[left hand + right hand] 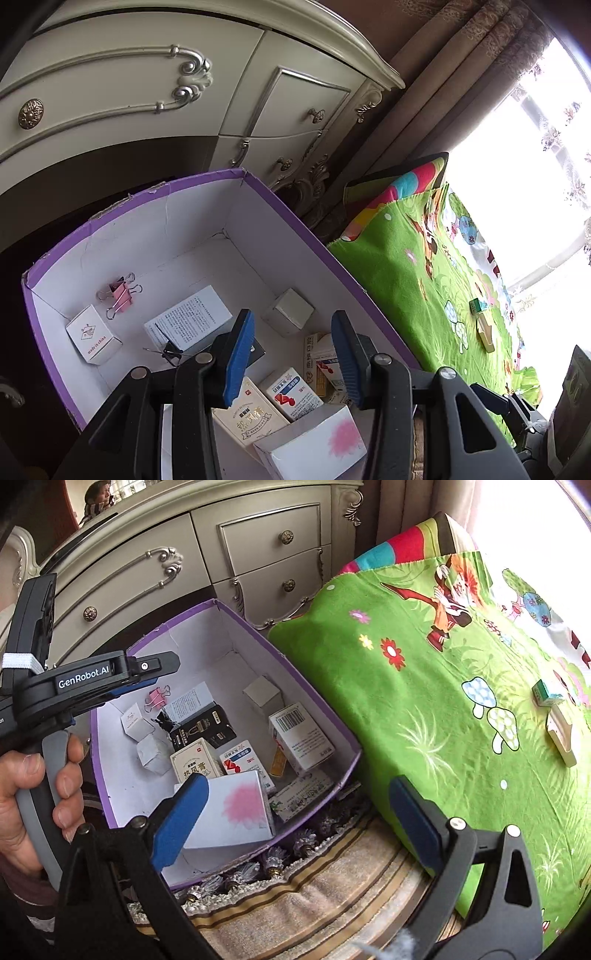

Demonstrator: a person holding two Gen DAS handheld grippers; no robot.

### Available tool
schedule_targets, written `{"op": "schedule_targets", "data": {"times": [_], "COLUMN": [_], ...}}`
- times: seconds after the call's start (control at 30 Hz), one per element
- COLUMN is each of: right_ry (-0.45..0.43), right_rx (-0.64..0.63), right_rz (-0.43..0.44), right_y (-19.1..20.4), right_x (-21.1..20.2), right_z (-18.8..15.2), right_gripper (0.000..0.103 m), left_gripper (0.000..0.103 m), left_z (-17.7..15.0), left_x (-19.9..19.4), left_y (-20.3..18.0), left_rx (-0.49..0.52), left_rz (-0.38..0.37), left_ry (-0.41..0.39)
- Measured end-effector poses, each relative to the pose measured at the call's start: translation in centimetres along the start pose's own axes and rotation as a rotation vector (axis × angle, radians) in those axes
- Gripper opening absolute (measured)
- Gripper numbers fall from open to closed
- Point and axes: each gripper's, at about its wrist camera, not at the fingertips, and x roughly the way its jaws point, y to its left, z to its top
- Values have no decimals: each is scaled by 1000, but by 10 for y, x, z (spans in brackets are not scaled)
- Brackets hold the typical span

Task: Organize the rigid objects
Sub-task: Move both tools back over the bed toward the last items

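My right tongs (295, 819) are wide open and empty over the rug; left tongs (291, 354) are part-open, nothing between them, above the purple box (122, 206). Remaining cartons (561, 734) lie on the green blanket (424, 738): probably light, stiff, crushable, so pinch the long flat sides. Only the right view shows my left hand (33, 794).

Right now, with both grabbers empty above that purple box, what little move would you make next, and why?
Probably swing the right gripper, jaws wide and empty, over to the small green box on the green mat. It and the cream box beside it lie outside the purple box that already holds the other packages.
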Motion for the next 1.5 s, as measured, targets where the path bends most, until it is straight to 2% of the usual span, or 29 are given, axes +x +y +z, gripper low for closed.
{"op": "schedule_targets", "data": {"times": [0.4, 0.83, 1.03, 1.23, 1.33, 1.5], "right_ry": [-69, -125, -158, -160, -152, -121], "right_rx": [208, 421, 508, 590, 610, 617], "right_rz": [-81, -139, -187, -238, -267, -305], "right_y": [-103, -201, -248, -294, -312, -339], "right_x": [-24, -29, -31, -21, -13, 4], "right_z": [8, 17, 19, 6, 0, -5], "right_gripper": [99, 99, 99, 99, 99, 99], "left_gripper": [46, 46, 46, 46, 46, 46], "left_z": [-7, -6, -2, -4, -8, -18], "left_x": [19, 45, 65, 93, 110, 139], "left_y": [-67, -148, -191, -232, -257, -306], "left_rx": [115, 249, 319, 388, 445, 575], "left_rz": [-47, -93, -114, -135, -163, -256], "left_ry": [40, 68, 80, 104, 117, 155]}}
